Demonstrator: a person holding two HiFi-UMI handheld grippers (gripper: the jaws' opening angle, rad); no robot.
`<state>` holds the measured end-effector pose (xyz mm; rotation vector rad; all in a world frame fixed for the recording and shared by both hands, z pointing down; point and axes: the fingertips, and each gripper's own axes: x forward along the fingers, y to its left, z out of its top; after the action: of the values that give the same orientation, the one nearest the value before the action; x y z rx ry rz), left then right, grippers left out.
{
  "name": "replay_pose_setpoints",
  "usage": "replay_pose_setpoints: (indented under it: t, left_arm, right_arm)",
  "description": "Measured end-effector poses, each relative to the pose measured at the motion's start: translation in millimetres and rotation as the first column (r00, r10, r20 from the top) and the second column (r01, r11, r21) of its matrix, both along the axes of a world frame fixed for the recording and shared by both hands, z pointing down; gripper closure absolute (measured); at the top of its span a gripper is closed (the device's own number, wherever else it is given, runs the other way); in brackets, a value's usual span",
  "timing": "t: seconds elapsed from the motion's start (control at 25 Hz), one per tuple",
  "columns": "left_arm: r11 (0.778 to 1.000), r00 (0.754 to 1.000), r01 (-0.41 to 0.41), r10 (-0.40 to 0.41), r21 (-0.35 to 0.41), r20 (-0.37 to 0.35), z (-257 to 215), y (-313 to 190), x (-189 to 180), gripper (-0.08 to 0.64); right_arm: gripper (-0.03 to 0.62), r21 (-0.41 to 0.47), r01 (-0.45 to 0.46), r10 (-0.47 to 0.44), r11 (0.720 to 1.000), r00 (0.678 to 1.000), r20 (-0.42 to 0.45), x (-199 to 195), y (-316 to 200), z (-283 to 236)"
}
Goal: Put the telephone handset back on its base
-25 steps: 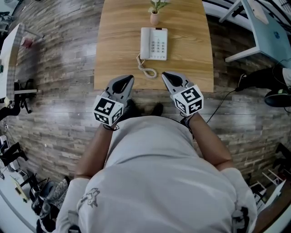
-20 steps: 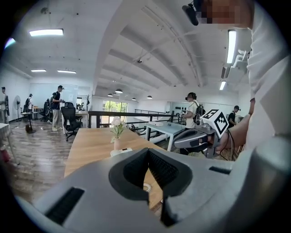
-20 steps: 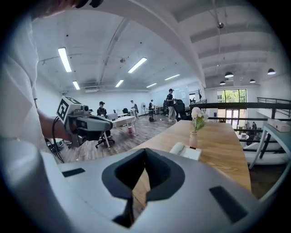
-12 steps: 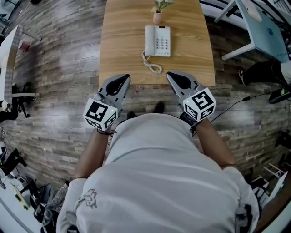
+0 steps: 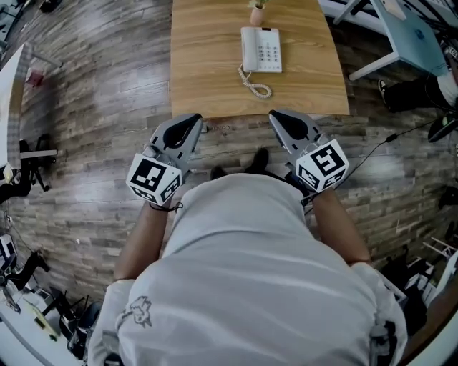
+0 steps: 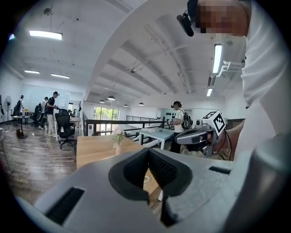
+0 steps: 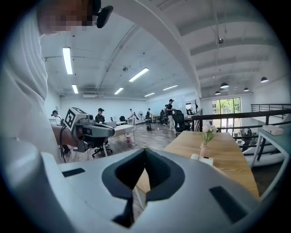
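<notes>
Your left gripper [image 6: 148, 151] has its jaws closed, the dark ribbed pads meeting at the tips with nothing between them. Your right gripper [image 7: 145, 151] is the same: jaws together, pads touching at the front, empty. You hold both in front of your body, one on each side and pointing away from you, with their marker cubes towards your wrists. In the head view the two tips sit just short of the near edge of the table [image 5: 207, 71], over the plank floor [image 5: 107, 143] rather than over the tabletop. Each gripper view shows the other gripper off to the side, at about the same height.

The telephone [image 5: 262, 50] is well apart from both grippers, on the far half of the wooden table and a little to the right of its middle. Its handset [image 5: 249, 48] lies along the left side of the base [image 5: 270, 51], beside the keypad, and looks seated there. The coiled cord [image 5: 259, 88] runs out from the telephone's near end and lies in a loose curl on the tabletop, towards you. Just past the telephone stands a small vase [image 5: 257, 14] with a plant in it, near the table's far edge. Further right, beyond the table, is a white desk [image 5: 411, 36].
</notes>
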<state>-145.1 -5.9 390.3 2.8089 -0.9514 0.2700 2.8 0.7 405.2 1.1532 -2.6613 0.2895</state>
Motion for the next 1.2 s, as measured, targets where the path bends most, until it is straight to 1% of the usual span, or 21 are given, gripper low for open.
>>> replay_pose_setpoints:
  t: [0.2, 0.4, 0.64, 0.92, 1.2]
  left_arm:
    - [0.999, 0.999, -0.046, 0.046, -0.028, -0.002, 13.0, 18.3, -20.3, 0.554]
    - [0.996, 0.997, -0.078, 0.077, -0.045, -0.03, 20.3, 33.0, -17.1, 0.554]
    - [0.996, 0.996, -0.082, 0.081, -0.024, -0.042, 15.1, 50.7, 12.1, 0.554]
    - [0.999, 0.998, -0.038, 0.038, 0.001, -0.055, 1.8, 73.2, 51.0, 0.554]
    - [1.0, 0.999, -0.009, 0.009, -0.006, -0.034, -1.1, 107.2, 101.0, 0.554]
  right_arm:
    - [0.588, -0.015, -0.052, 0.052, 0.999, 0.999, 0.005, -14.1, 32.1, 4.3]
    - [0.587, -0.026, -0.097, 0.097, 0.995, 0.995, 0.009, -9.8, 55.8, 4.7]
    - [0.587, 0.003, -0.107, 0.107, 0.994, 0.994, 0.022, 19.5, 70.0, -6.0]
    - [0.586, 0.027, -0.053, 0.052, 0.998, 0.998, 0.029, 51.2, 90.4, -16.3]
    - [0.586, 0.034, -0.008, 0.007, 0.999, 1.0, 0.029, 104.4, 121.9, -18.0]
